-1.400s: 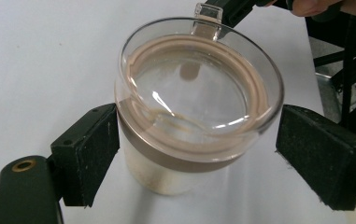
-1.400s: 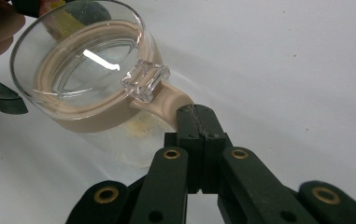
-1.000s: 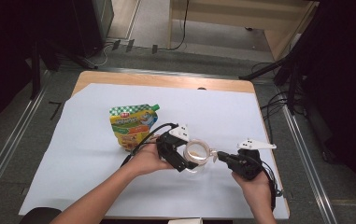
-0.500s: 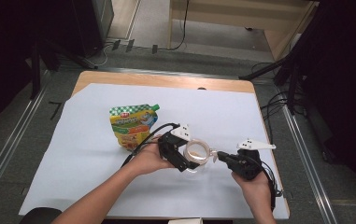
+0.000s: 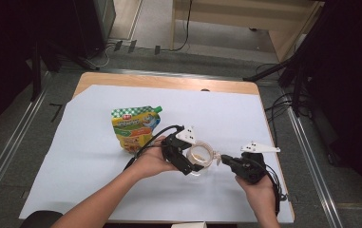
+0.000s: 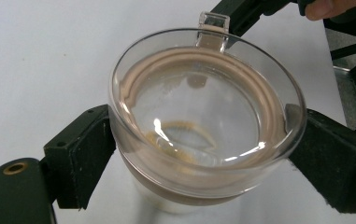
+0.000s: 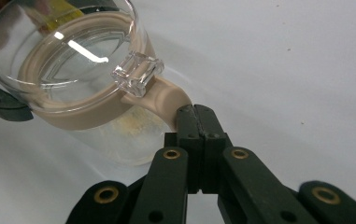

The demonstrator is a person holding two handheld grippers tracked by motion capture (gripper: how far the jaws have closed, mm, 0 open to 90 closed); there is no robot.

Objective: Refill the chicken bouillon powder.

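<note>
A small clear jar with a beige collar and a clear domed lid sits low over the white sheet. My left gripper is shut on it, with one black pad pressed against each side of the jar below the lid. A clear latch sticks out at the lid's far rim. My right gripper comes in from the right. In the right gripper view its jaws are shut on the beige tab that curves out from the collar under the latch.
A green and yellow stand-up pouch lies on the white sheet just left of the left hand. The wooden table edge runs along the back. Cables and a dark stand crowd the floor at the right.
</note>
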